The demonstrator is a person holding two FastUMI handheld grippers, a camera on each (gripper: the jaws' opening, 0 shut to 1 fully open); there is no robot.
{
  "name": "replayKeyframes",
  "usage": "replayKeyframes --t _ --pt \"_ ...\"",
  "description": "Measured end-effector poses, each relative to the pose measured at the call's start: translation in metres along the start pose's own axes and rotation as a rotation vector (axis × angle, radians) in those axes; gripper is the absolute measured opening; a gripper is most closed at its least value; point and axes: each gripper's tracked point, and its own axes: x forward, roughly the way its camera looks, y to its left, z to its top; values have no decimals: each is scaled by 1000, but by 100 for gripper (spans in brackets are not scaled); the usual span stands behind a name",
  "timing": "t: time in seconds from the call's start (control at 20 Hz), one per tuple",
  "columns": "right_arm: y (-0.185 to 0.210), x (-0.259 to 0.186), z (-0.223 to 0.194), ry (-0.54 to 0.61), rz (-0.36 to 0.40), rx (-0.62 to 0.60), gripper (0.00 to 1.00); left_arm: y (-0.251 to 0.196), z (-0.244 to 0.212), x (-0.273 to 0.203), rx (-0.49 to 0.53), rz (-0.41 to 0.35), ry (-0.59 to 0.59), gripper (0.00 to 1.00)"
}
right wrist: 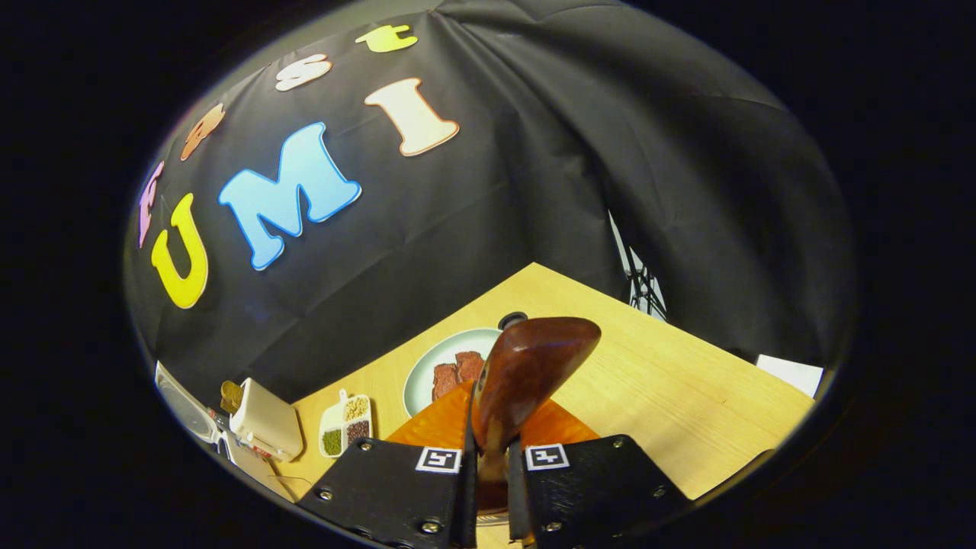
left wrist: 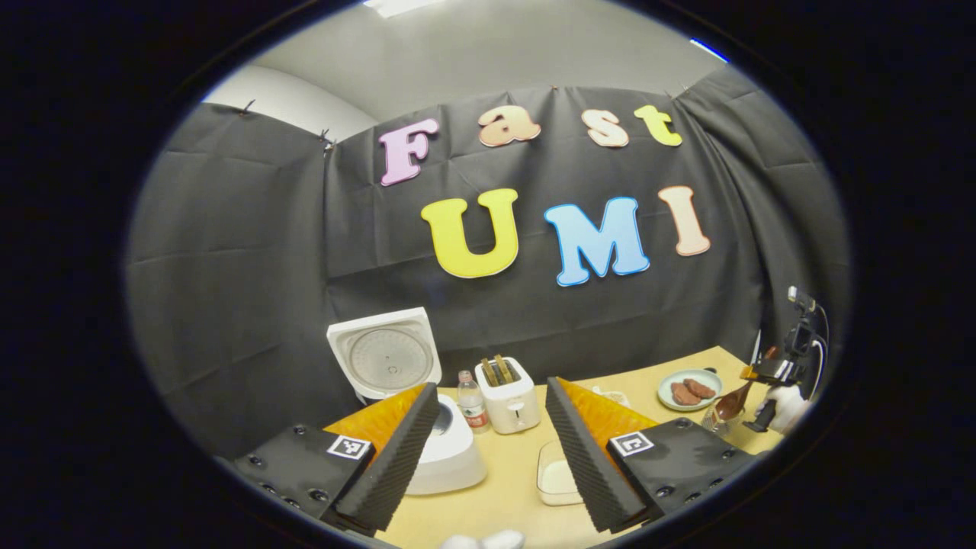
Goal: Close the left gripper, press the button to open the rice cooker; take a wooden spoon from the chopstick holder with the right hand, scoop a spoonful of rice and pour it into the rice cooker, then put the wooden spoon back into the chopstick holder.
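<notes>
The white rice cooker [left wrist: 451, 451] stands on the table with its lid [left wrist: 385, 357] raised open, just beyond my left finger. My left gripper [left wrist: 490, 387] is open with nothing between its fingers. A white container of rice [left wrist: 555, 476] sits by its right finger. Far right, my right gripper [left wrist: 762, 377], held by a gloved hand [left wrist: 789, 408], grips the wooden spoon [left wrist: 730, 402] over what looks like the chopstick holder [left wrist: 715, 419]. In the right gripper view my right gripper [right wrist: 494, 438] is shut on the spoon's handle, and the spoon bowl [right wrist: 526, 370] points forward.
A white toaster [left wrist: 509, 398] and a small bottle [left wrist: 473, 402] stand behind the cooker. A plate with brown pieces [left wrist: 690, 387] [right wrist: 435, 374] lies at the back right. A divided dish of beans [right wrist: 347, 423] sits near the toaster [right wrist: 265, 427].
</notes>
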Motion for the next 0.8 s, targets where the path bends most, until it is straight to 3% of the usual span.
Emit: replayKeyframes --t 0.15,0.6,0.7,0.75,0.8 --pt "-3 3 -23 36 -15 -39 17 -1 0 -2 6 0 3 100" --pt "-14 -8 -9 25 -35 -17 19 0 2 -9 7 -12 -7 100" --pt "-13 -20 10 -14 -37 -33 38 4 4 -10 2 -10 -13 100" --pt "-14 -29 21 -44 -41 -53 63 4 5 -12 1 -12 -18 100" --pt "-13 -47 37 -89 -62 -83 76 5 6 -13 2 -14 -21 100"
